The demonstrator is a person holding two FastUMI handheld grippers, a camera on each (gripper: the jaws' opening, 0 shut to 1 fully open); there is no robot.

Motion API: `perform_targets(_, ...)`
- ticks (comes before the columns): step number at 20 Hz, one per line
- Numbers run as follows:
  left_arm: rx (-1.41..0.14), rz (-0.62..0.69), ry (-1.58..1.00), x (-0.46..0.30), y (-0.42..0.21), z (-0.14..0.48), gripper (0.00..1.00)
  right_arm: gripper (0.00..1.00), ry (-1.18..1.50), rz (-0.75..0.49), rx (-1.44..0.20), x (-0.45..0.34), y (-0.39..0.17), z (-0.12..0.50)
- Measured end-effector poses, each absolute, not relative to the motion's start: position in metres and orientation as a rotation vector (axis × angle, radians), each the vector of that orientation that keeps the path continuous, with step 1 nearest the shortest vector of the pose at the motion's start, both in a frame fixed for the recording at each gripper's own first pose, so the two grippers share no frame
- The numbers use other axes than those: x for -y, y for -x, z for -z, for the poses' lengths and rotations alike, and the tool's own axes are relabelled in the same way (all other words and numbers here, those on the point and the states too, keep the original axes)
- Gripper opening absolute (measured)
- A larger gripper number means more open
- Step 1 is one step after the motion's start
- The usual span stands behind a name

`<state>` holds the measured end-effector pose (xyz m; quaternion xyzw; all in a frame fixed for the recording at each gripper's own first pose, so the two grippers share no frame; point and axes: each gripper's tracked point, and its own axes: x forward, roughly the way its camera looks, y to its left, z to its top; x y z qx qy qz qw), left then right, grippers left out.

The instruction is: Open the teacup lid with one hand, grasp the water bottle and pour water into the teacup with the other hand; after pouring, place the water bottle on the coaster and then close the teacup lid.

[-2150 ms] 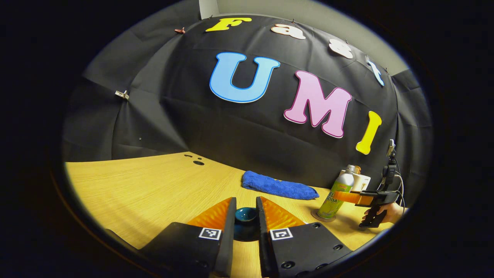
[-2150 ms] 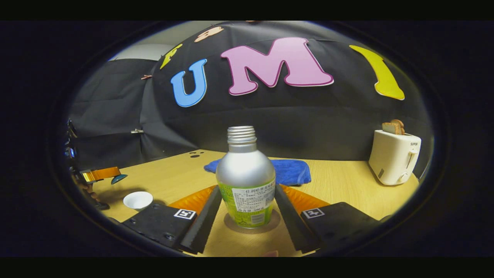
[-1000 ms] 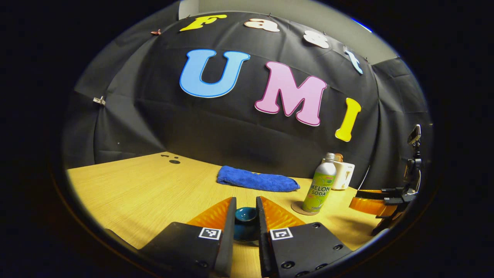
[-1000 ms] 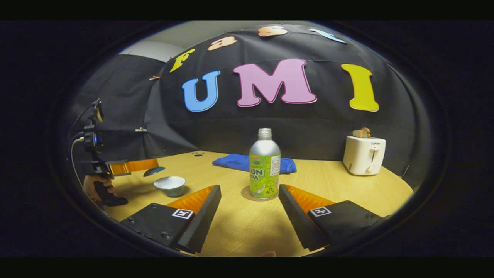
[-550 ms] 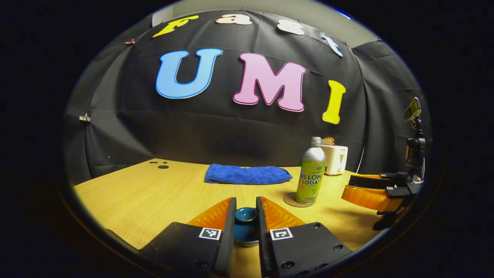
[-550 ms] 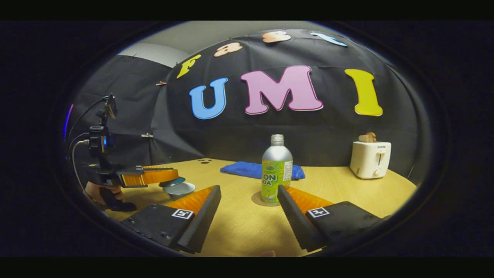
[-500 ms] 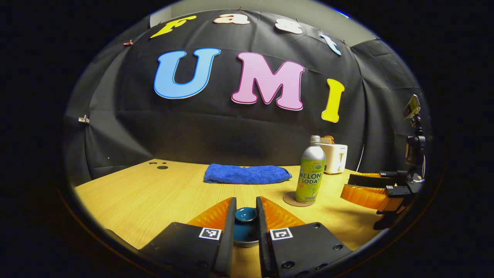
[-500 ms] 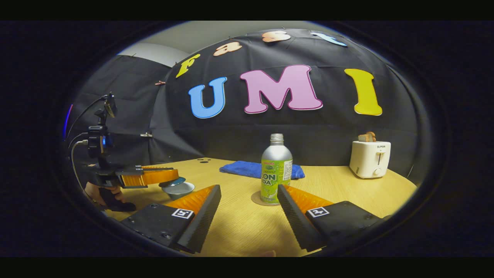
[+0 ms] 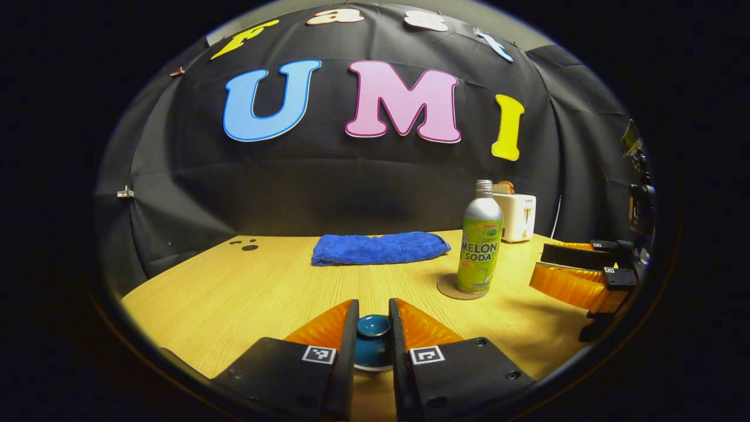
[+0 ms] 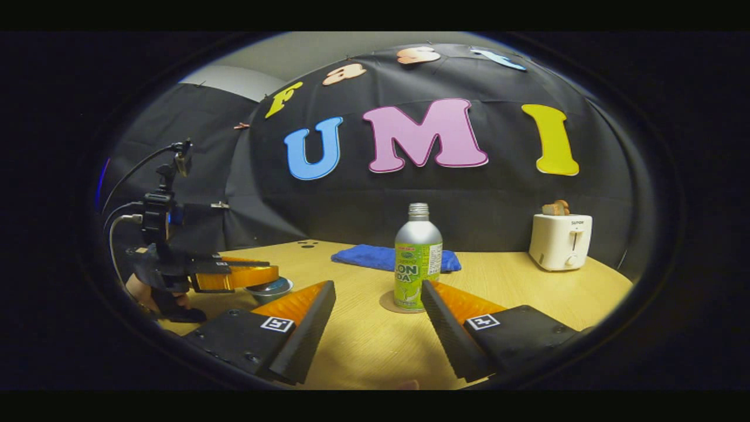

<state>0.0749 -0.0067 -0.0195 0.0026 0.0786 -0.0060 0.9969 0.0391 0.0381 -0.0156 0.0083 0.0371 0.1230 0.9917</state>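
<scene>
My left gripper point(image 9: 372, 305) is shut on the knob of the teal teacup lid point(image 9: 373, 328). A pale cup rim point(image 9: 372, 368) shows just beneath the lid. In the right gripper view the left gripper point(image 10: 237, 275), held by a hand, has the lid down on the pale teacup point(image 10: 270, 289). The green and silver water bottle point(image 9: 480, 243) point(image 10: 417, 258) stands uncapped and upright on the round coaster point(image 9: 450, 289) point(image 10: 388, 303). My right gripper point(image 10: 377, 288) is open, a short way back from the bottle; it also shows in the left gripper view as the right gripper point(image 9: 577, 275).
A folded blue towel point(image 9: 378, 247) point(image 10: 375, 258) lies at the back of the wooden table point(image 9: 234, 293). A white toaster point(image 9: 518, 215) point(image 10: 559, 240) with toast stands at the back right. Small dark holes point(image 9: 249, 246) mark the table's far left.
The right gripper opened, left the bottle on the coaster and drew back. The left gripper carried the lid over to the cup and lowered it onto the rim.
</scene>
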Motion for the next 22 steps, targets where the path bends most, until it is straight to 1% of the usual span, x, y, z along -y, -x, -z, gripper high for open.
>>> perform_targets(7,-0.194,0.014,-0.034,0.010,-0.079,0.026,0.31,0.91,-0.016,-0.255,-0.075,-0.040,-0.037,0.016)
perform_targets(13,-0.183,-0.009,-0.038,0.007,-0.078,0.024,0.39,0.91,-0.017,-0.255,-0.075,-0.040,-0.037,0.016)
perform_targets(15,-0.168,-0.021,-0.032,0.005,-0.076,0.022,0.43,0.91,-0.017,-0.254,-0.075,-0.040,-0.038,0.016)
perform_targets(16,-0.155,-0.034,-0.026,0.003,-0.075,0.019,0.48,0.91,-0.016,-0.254,-0.075,-0.040,-0.038,0.016)
perform_targets(17,-0.137,-0.044,-0.020,0.001,-0.072,0.017,0.50,0.91,-0.017,-0.254,-0.075,-0.040,-0.038,0.016)
perform_targets(18,-0.115,-0.056,-0.014,-0.001,-0.070,0.013,0.59,0.91,-0.016,-0.254,-0.075,-0.040,-0.038,0.016)
perform_targets(20,-0.073,-0.074,0.003,-0.004,-0.065,0.008,0.67,0.91,-0.016,-0.254,-0.075,-0.040,-0.038,0.017)
perform_targets(22,-0.036,-0.089,0.001,-0.006,-0.061,0.004,0.72,0.91,-0.016,-0.251,-0.076,-0.040,-0.038,0.017)
